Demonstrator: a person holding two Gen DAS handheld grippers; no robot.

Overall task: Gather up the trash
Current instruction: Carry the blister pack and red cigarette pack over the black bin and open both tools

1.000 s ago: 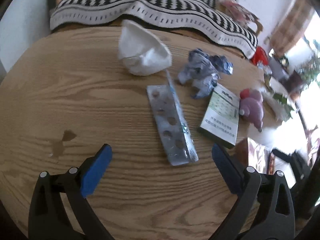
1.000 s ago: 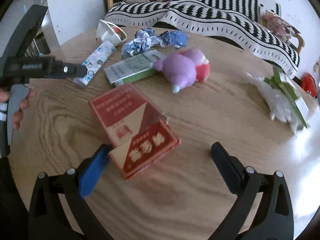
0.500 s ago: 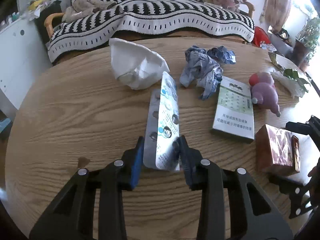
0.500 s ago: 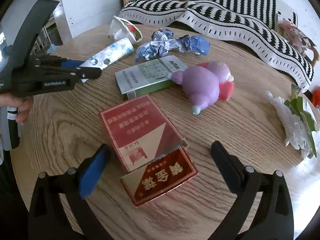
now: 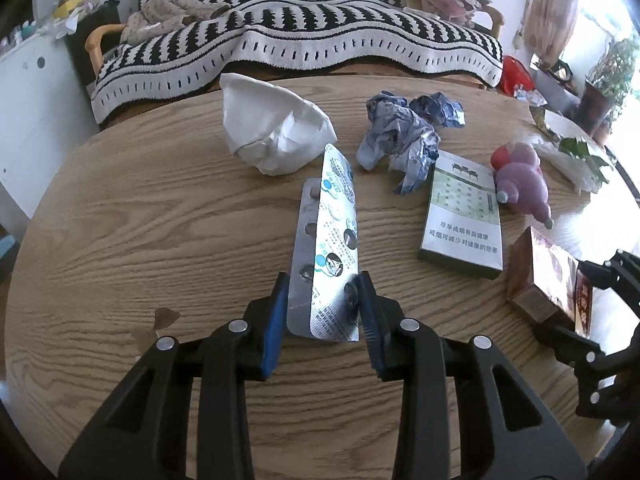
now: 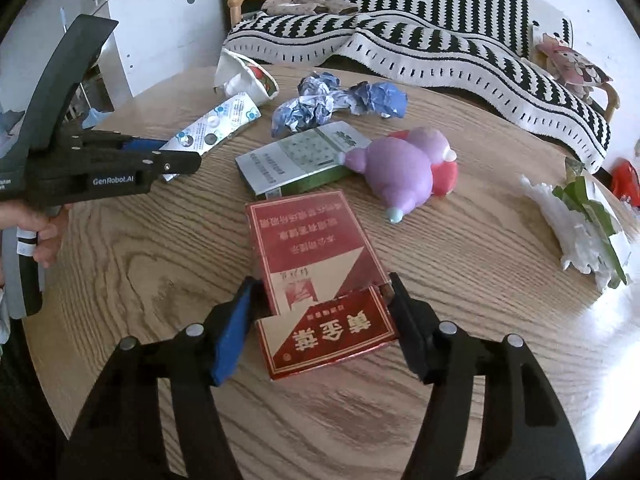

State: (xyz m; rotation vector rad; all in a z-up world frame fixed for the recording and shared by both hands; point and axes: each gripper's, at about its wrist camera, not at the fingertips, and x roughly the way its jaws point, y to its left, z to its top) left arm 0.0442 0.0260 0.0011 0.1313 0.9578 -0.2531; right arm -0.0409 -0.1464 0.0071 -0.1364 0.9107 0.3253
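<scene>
Striped throws drape the sofa behind the round wooden worktop (image 5: 120,216), which we share with a crushed paper cup (image 5: 272,136), crumpled foil wrappers (image 5: 400,136), a green carton (image 5: 464,216) and a purple toy (image 6: 404,168). Our left gripper (image 5: 322,312) pinches the near end of the blister pack (image 5: 332,240), pads on its two long edges, so the strip bows into a ridge; its long axis runs away from us toward the cup. Our right gripper (image 6: 320,312) has just been closing around the red cigarette box (image 6: 312,256), whose open lid flap points toward us; the jaws sit against its sides, though we judge the squeeze unfinished. Gripping across the narrow width suits both pieces.
</scene>
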